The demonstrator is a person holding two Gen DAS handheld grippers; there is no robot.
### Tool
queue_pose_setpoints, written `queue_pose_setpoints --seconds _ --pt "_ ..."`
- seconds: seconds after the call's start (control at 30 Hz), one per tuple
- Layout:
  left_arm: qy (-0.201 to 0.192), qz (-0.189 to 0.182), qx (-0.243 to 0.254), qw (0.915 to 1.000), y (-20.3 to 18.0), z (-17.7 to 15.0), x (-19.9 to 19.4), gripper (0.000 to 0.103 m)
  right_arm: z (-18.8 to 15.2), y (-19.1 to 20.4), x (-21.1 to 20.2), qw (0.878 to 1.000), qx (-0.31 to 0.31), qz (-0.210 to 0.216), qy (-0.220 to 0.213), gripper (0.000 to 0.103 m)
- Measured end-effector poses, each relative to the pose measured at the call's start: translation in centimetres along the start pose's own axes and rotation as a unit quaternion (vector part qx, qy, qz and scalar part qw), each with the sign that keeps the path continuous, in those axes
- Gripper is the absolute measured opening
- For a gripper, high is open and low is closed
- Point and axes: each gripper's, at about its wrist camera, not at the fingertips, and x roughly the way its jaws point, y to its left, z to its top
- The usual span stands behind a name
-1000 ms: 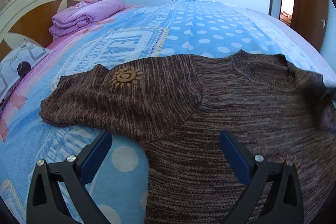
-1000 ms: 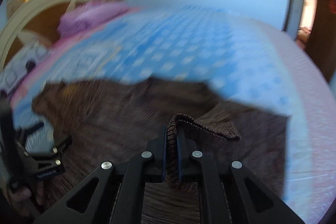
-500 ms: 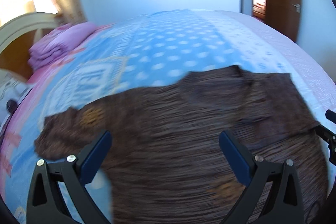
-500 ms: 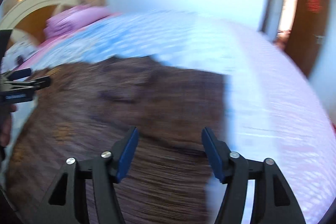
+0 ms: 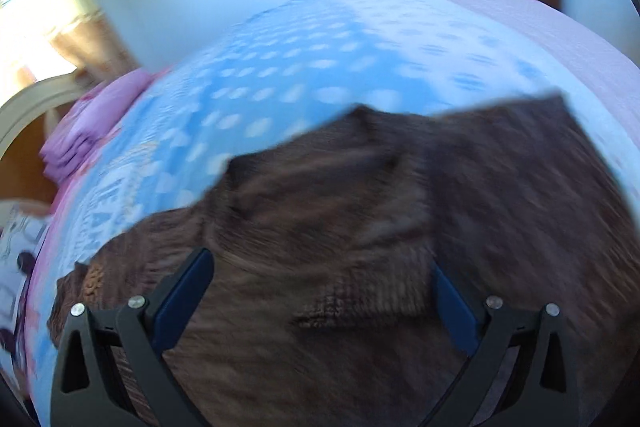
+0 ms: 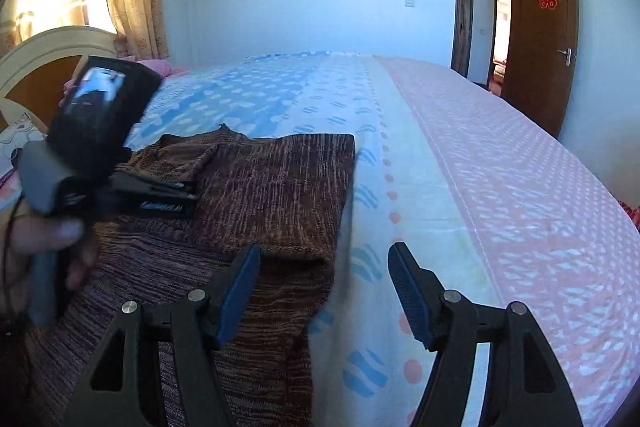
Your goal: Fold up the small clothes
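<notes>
A brown knit sweater [image 5: 360,227] lies flat on the bed, its right sleeve folded in over the body [image 6: 280,187]. My left gripper [image 5: 320,295] is open and empty, hovering over the middle of the sweater; the view is blurred. It also shows from the side in the right wrist view [image 6: 160,199], above the collar area. My right gripper [image 6: 320,291] is open and empty at the sweater's right edge, with its left finger [image 6: 240,287] over the fabric and its right finger [image 6: 408,291] over the sheet.
The bed has a blue dotted sheet [image 6: 280,95] and a pink strip [image 6: 520,187] on the right. Folded purple bedding [image 5: 88,131] and a headboard [image 6: 44,55] are at the far left. An open brown door [image 6: 540,35] stands at the back right.
My right gripper let go of the sleeve it held, leaving it folded over the body, and drew back to the right edge. My left gripper swung right over the sweater.
</notes>
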Motion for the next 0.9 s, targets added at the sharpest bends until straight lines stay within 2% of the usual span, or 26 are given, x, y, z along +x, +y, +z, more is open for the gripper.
queue_pose_setpoints --seconds 0.07,0.1,0.17,0.27,0.3,0.43,0.47,0.57,0.6,0.63,0.67,0.7,0.77,0.9 --pt "0.011 0.055 -0.031 0.9979 3.0 0.2 1.5 0.103 -0.2 0.0 -0.3 1.0 0.0 -0.001 -0.004 0.068" --pt "0.026 0.066 -0.054 0.996 4.8 0.1 2.3 0.103 -0.1 0.1 -0.2 1.0 0.0 -0.001 -0.003 0.07" --pt "0.049 0.058 -0.101 0.9919 8.1 -0.5 3.1 0.103 -0.3 0.1 -0.2 1.0 -0.002 0.0 -0.001 0.072" --pt "0.047 0.005 -0.141 0.9889 10.6 -1.7 1.9 0.101 -0.4 0.0 0.0 1.0 -0.001 -0.004 0.01 0.073" --pt "0.041 -0.025 -0.146 0.9882 10.8 -2.1 1.1 0.099 -0.5 -0.1 0.0 1.0 0.002 -0.006 0.011 0.073" --pt "0.042 -0.129 -0.135 0.9815 8.3 -3.1 -1.0 0.094 -0.5 -0.7 -0.2 1.0 0.016 -0.013 0.008 0.073" --pt "0.044 -0.147 -0.121 0.9806 7.2 -3.3 -1.3 0.086 -0.5 -0.8 -0.2 1.0 0.019 -0.014 0.007 0.073" --pt "0.057 -0.166 -0.086 0.9808 4.6 -3.6 -1.0 0.065 -0.6 -1.3 -0.4 0.999 0.032 -0.017 0.005 0.073" --pt "0.065 -0.167 -0.08 0.9806 3.9 -3.5 -0.6 0.054 -0.6 -1.5 -0.5 0.999 0.038 -0.016 0.004 0.073" --pt "0.069 -0.172 -0.081 0.9793 3.8 -3.6 -0.4 0.052 -0.6 -1.7 -0.5 0.999 0.042 -0.016 0.004 0.073" --pt "0.06 -0.177 -0.088 0.9784 3.8 -3.6 -0.6 0.044 -0.6 -1.8 -0.5 0.999 0.045 -0.016 0.003 0.073" --pt "0.055 -0.185 -0.087 0.9773 3.6 -3.5 -0.8 0.017 -0.6 -1.9 -0.6 0.999 0.047 -0.015 0.003 0.073" --pt "0.044 -0.184 -0.073 0.9792 3.3 -3.3 -1.5 0.01 -0.6 -2.1 -0.5 0.999 0.05 -0.013 0.003 0.073" --pt "0.023 -0.176 -0.07 0.9816 3.9 -3.4 -3.0 0.009 -0.6 -2.2 -0.4 0.999 0.052 -0.009 0.006 0.073"
